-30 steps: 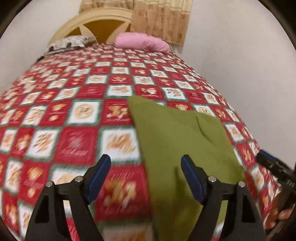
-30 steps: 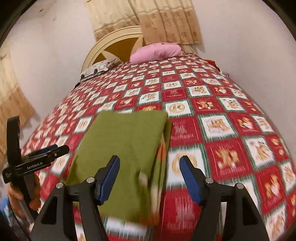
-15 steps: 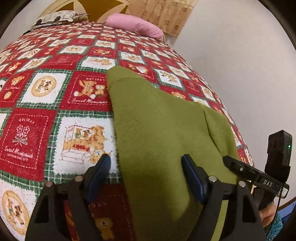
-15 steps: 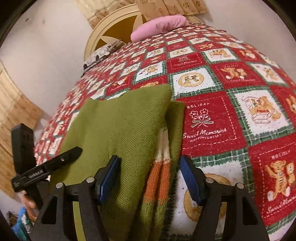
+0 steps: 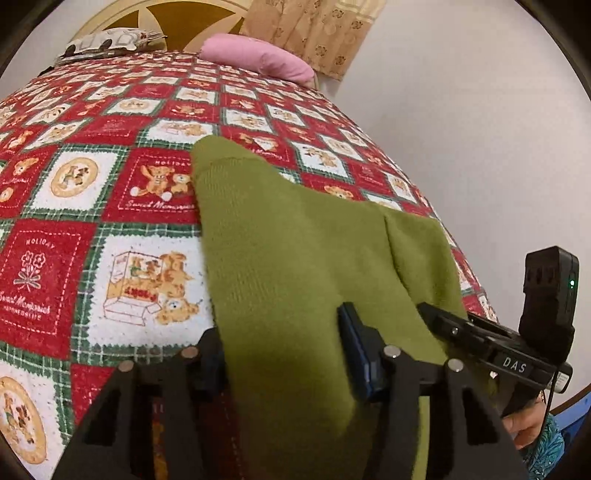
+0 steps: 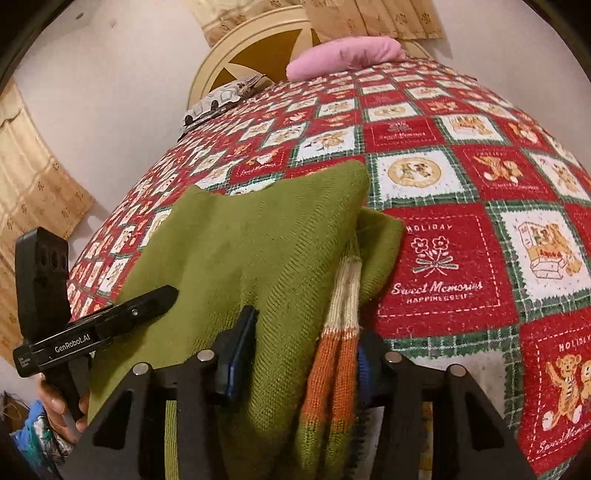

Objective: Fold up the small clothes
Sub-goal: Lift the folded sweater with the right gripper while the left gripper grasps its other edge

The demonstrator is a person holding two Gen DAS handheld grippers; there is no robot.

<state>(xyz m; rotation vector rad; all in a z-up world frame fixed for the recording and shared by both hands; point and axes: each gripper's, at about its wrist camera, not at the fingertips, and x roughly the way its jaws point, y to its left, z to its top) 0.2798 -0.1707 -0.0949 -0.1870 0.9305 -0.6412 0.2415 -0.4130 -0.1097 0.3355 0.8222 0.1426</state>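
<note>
On the left side of the bed [image 5: 110, 110], near its foot edge, the left gripper [image 5: 284, 350] has its jaws closed in on the near left edge of the green knitted garment [image 5: 295, 258]. They have just been narrowing, and the cloth now bunches between the blue pads [image 5: 356, 350], pinched and rucked up there. The garment lies folded on the red, white and green teddy-bear bedspread [image 5: 55, 266], its far corner pointing up the bed and the rest of it spreading toward the right edge of the mattress.

Further right, the right gripper [image 6: 303, 354] does the same at the garment's [image 6: 258, 251] other near edge: its jaws have just drawn closer and are clamped on a thick bunch of green knit together with a striped cuff [image 6: 340, 332] of cream and orange. That sleeve [image 6: 380, 251] pokes out from under the folded body on the right. Each gripper shows at the edge of the other's view, with a hand [image 6: 55, 402] on its handle.

At the head of the bed a pink pillow [image 5: 258, 59] and a patterned pillow [image 5: 107, 42] rest against a cream headboard [image 6: 251, 55], with a tan curtain [image 5: 314, 29] on the wall behind.
</note>
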